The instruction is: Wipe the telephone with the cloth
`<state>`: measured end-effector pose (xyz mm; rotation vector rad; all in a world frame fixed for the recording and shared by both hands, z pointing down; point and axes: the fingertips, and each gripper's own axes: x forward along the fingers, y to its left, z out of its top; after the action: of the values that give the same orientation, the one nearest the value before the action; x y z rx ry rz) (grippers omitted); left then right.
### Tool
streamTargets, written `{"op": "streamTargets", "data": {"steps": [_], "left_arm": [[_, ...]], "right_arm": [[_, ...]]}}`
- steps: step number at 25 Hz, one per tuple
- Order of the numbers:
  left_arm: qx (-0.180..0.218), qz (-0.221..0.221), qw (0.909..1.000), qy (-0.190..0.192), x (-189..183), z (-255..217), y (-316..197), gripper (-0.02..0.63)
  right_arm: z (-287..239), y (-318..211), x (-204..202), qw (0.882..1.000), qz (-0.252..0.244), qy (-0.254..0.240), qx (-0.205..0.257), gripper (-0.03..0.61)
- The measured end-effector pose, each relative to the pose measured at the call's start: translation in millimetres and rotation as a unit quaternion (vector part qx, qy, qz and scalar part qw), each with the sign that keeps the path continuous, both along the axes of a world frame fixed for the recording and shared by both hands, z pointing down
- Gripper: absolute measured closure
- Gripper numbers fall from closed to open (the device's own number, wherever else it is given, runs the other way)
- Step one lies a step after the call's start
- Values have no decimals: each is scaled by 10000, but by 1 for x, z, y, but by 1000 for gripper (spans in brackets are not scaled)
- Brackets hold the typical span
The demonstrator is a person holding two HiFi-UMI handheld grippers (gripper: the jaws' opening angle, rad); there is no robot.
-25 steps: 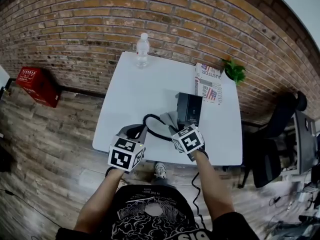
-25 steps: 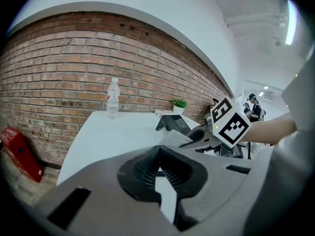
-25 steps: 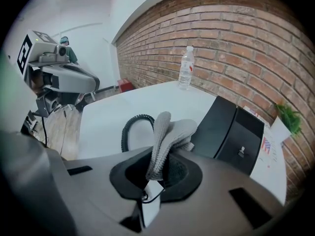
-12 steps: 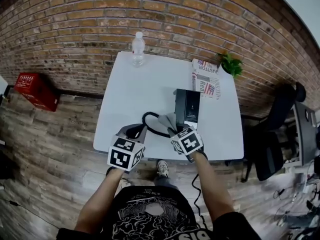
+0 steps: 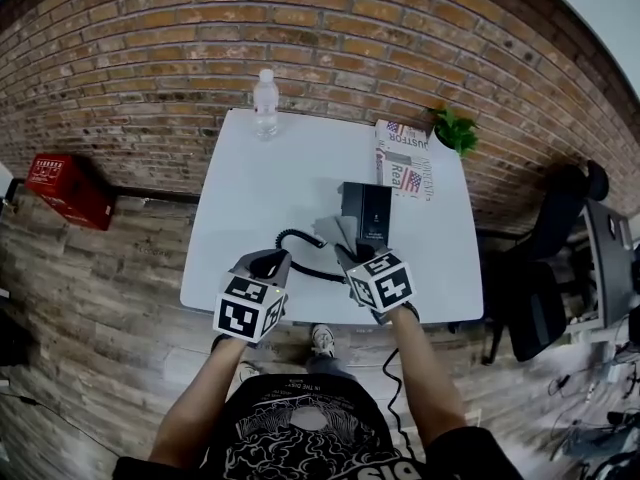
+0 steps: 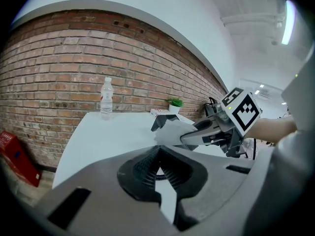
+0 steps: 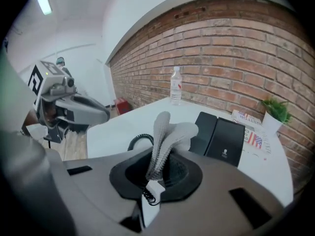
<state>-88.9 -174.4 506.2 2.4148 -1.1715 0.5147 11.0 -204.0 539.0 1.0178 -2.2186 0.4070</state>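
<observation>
Only the right gripper view shows the right gripper (image 7: 158,167) clamped on the grey cloth (image 7: 167,132), just in front of the black telephone (image 7: 224,137). Left of the telephone, the left gripper (image 6: 157,154) has its 2 jaws seemingly meeting at the tips, empty, with the coiled cord (image 5: 296,238) mostly hidden behind them.

Telephone (image 5: 366,211) on table (image 5: 255,193), bottle (image 5: 265,103) behind, newspaper (image 5: 400,163) right.

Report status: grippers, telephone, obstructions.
Left gripper shut, empty. Right gripper shut on grey knitted cloth, beside black desk telephone, contact unclear. Black coiled cord loops on white table between grippers, not blocking.
</observation>
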Motion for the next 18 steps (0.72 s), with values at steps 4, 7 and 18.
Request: {"op": "streamTargets", "data": {"steps": [4,7,18], "left_arm": [[18,-10,10000,2,9,-3,-8,607],[34,-43,10000,-9,15,-4,-16,607],[120,-426,9990,-21,20,-6,-40,607]], "right_arm": [[-24,-11,10,9996,78,-194,196,568],[-38,-22,22,9990,143,-285,304,568],[-86,-89,66,9959,280,-330,797,568]]}}
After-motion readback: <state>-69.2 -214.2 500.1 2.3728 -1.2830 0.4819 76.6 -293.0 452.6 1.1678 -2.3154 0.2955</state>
